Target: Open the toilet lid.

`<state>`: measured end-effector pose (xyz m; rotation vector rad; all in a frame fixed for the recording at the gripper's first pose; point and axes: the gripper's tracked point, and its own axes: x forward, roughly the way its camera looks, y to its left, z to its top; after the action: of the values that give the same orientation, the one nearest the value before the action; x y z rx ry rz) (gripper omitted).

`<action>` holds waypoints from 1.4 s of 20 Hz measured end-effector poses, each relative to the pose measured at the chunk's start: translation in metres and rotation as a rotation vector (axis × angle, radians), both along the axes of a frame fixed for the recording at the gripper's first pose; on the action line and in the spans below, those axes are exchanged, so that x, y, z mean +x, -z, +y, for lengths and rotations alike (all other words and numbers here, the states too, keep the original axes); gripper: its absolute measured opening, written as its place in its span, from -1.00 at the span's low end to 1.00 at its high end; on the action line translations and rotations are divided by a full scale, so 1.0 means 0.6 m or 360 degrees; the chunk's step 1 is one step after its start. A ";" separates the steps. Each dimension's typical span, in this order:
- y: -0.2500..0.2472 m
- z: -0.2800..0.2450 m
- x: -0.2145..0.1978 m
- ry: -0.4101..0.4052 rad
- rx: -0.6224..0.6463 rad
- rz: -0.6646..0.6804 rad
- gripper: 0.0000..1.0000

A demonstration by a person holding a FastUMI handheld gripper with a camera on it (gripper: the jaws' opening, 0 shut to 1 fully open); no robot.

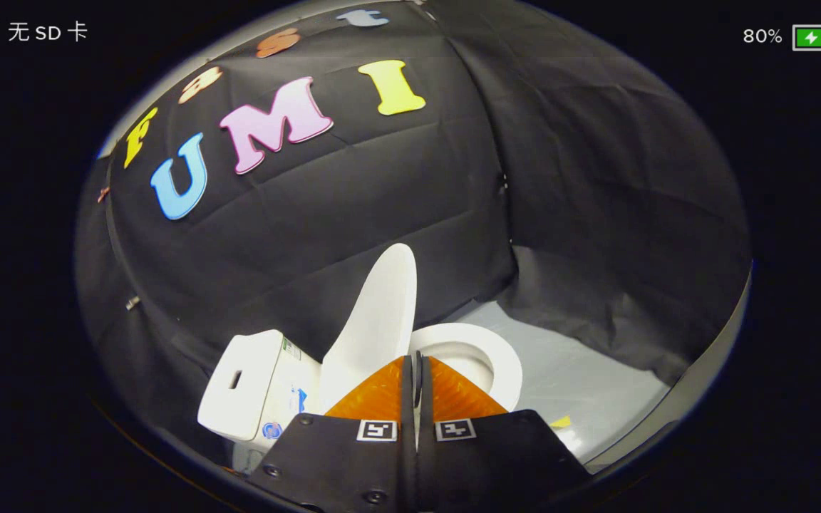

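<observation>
A white toilet stands on the grey floor, seen from above and tilted. Its lid [376, 320] is raised, standing nearly upright and leaning toward the tank [246, 385]. The seat ring and bowl [485, 356] lie uncovered just beyond the fingers. My gripper [416, 365] hovers over the bowl's near side, right beside the lid's lower edge. Its two fingers are pressed together with nothing between them. Whether they touch the lid I cannot tell.
Black cloth walls close in behind and to the right of the toilet. A strip of grey floor [581, 385] runs to the right of the bowl, with a small yellow mark [560, 422] on it near the fingers.
</observation>
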<state>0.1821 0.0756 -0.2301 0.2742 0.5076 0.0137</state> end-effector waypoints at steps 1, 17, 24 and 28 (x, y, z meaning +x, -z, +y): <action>-0.011 0.014 -0.003 -0.0004 -0.0036 -0.0024 -0.89; -0.119 0.219 -0.031 -0.0174 -0.0285 -0.0300 -0.89; -0.151 0.341 -0.059 -0.0343 -0.0379 -0.0421 -0.88; -0.158 0.417 -0.087 -0.0459 -0.0432 -0.0492 -0.88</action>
<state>0.1299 0.3260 -0.1356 -0.0695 0.2333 0.2623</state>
